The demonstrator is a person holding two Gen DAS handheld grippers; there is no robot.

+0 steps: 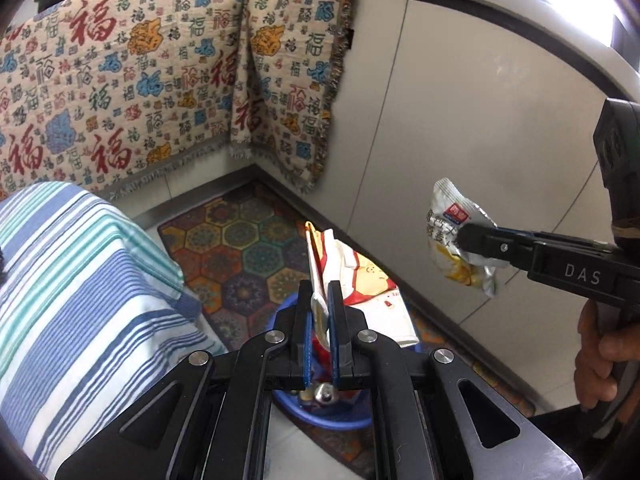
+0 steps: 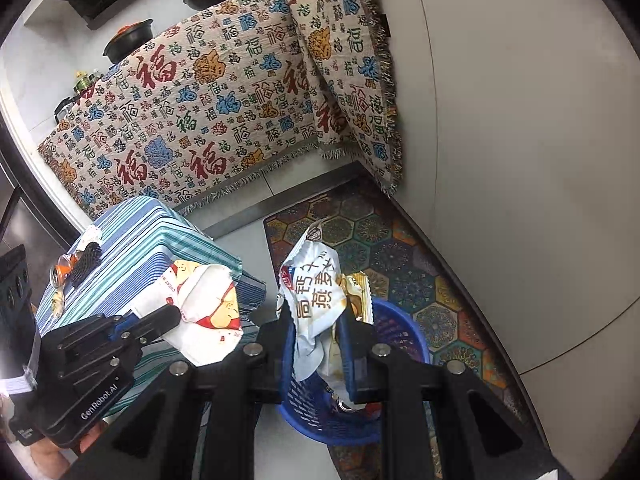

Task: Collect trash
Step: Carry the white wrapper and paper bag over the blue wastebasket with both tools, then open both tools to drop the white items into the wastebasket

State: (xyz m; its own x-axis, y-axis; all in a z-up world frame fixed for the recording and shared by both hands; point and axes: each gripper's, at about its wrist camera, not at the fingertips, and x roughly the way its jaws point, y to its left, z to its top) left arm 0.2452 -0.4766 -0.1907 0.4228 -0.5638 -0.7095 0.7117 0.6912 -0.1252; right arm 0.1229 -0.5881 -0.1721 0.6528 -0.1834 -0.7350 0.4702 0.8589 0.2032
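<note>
Kitchen corner: patterned blanket [image 2: 208, 120] draped over the counter, grey cabinet doors [image 1: 460, 120] at 3 o'clock, hexagon rug [image 2: 400, 272] on the tile floor. Your left gripper [image 1: 320, 304] is pinched tight on the cartoon wrapper [image 1: 360, 280], your right gripper [image 2: 316, 320] squeezes the crumpled oat packet [image 2: 312, 292]. The blue basket [image 2: 396, 328] sits on the rug at 6 o'clock, both wrappers hanging over it. Striped cloth [image 1: 80, 300] covers the table at 9.
</note>
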